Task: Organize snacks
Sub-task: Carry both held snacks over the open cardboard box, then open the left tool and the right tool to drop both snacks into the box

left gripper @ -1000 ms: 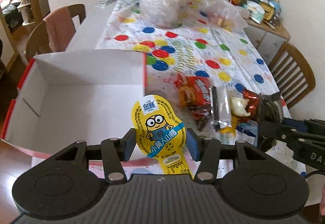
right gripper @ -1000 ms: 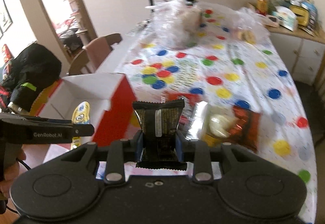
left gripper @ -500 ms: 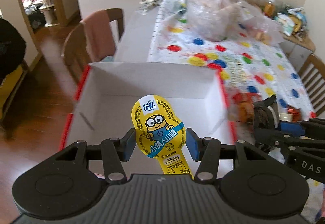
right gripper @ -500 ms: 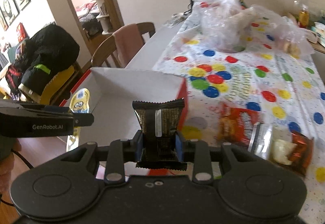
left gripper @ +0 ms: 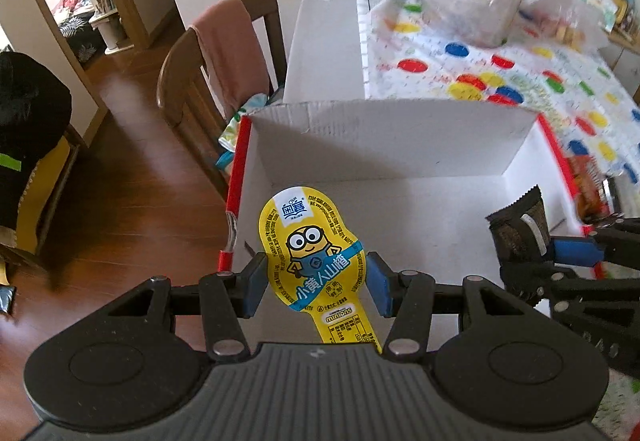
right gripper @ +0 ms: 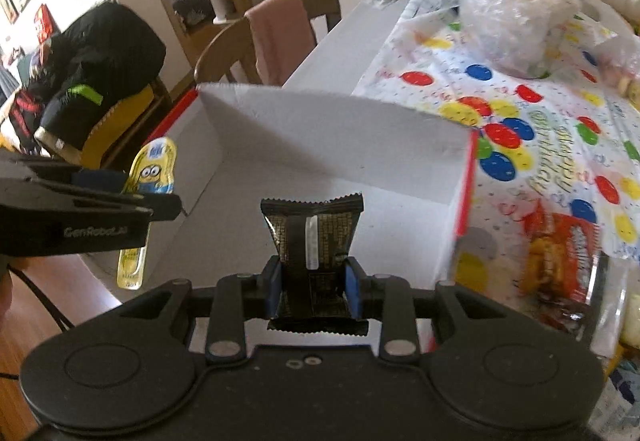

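Both wrist views above shared box (left gripper: 384, 145)

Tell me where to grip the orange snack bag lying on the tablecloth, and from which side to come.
The orange snack bag lies flat right of the white box. Probably best: come down from above and pinch its near crimped edge, which is thin enough for the fingers. A clear packet crowds its right side.

Open box (left gripper: 400, 137) interior, unobstructed from above

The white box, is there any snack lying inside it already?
No, the white box shows only a bare floor; the yellow Minion snack and black packet are held in the grippers.
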The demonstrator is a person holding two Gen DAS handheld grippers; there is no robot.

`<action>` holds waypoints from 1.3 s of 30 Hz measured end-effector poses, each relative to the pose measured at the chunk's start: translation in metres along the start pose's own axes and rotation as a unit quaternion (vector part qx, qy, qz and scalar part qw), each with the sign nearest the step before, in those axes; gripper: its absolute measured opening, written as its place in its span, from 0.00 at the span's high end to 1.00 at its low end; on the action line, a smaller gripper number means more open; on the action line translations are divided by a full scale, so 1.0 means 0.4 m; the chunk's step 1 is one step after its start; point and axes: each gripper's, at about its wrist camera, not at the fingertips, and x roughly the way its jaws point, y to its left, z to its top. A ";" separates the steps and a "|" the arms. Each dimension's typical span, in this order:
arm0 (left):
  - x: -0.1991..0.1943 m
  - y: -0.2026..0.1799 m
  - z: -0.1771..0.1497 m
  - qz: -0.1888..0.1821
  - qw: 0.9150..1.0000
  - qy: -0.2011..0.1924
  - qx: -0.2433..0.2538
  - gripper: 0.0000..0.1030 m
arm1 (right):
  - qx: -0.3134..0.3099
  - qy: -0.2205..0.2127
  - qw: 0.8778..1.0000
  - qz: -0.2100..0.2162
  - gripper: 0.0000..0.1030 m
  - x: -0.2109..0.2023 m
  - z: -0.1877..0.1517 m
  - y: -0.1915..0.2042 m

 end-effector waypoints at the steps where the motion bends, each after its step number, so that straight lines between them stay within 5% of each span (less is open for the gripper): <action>1: 0.012 -0.001 0.001 -0.003 1.000 0.003 0.007 0.50 | -0.002 0.002 1.000 -0.001 0.70 0.012 0.000 0.006; 19: 0.136 -0.044 -0.049 -0.008 0.996 0.059 0.072 0.50 | -0.036 0.072 0.997 -0.023 0.68 0.139 -0.047 0.056; 39: 0.023 -0.027 -0.059 -0.038 0.999 0.005 0.028 0.39 | -0.008 0.009 1.000 -0.005 0.47 -0.010 -0.038 0.018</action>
